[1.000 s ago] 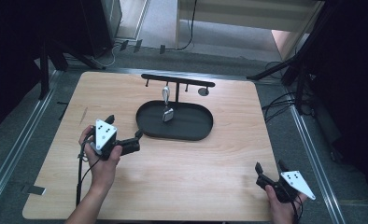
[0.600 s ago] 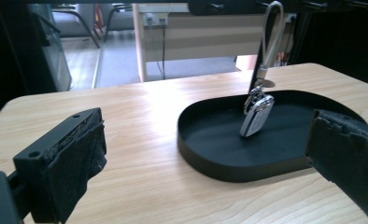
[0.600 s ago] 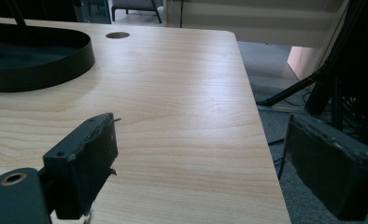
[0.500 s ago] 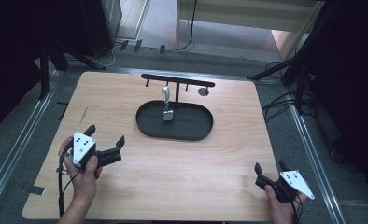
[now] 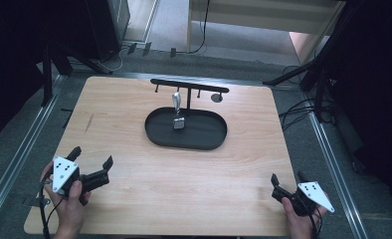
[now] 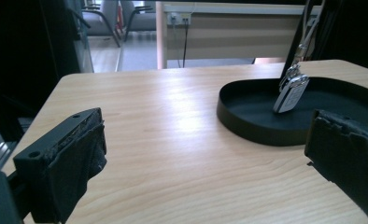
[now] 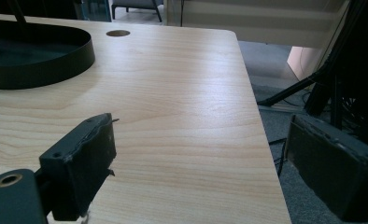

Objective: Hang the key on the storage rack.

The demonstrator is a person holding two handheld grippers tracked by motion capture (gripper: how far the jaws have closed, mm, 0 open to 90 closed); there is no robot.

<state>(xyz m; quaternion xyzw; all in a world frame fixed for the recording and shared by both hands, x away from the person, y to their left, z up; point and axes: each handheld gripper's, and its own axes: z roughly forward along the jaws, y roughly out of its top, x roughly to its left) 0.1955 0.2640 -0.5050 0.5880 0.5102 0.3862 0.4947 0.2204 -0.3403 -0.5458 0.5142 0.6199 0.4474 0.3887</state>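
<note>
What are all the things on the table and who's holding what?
Table: one, light wood, with a round hole near its far right.
Tray: one, black, oval, at the table's middle.
Rack: one, black bar with hooks, above the tray's far side.
Key fob: one, silver, hanging from the rack on a strap, its lower end in the tray.
Left gripper: one, black, near left edge, jaws open, empty.
Right gripper: one, black, near right corner, jaws open, empty.

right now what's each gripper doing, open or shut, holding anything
Left gripper: open, holding nothing, above the table's near left.
Right gripper: open, holding nothing, at the table's near right corner.
</note>
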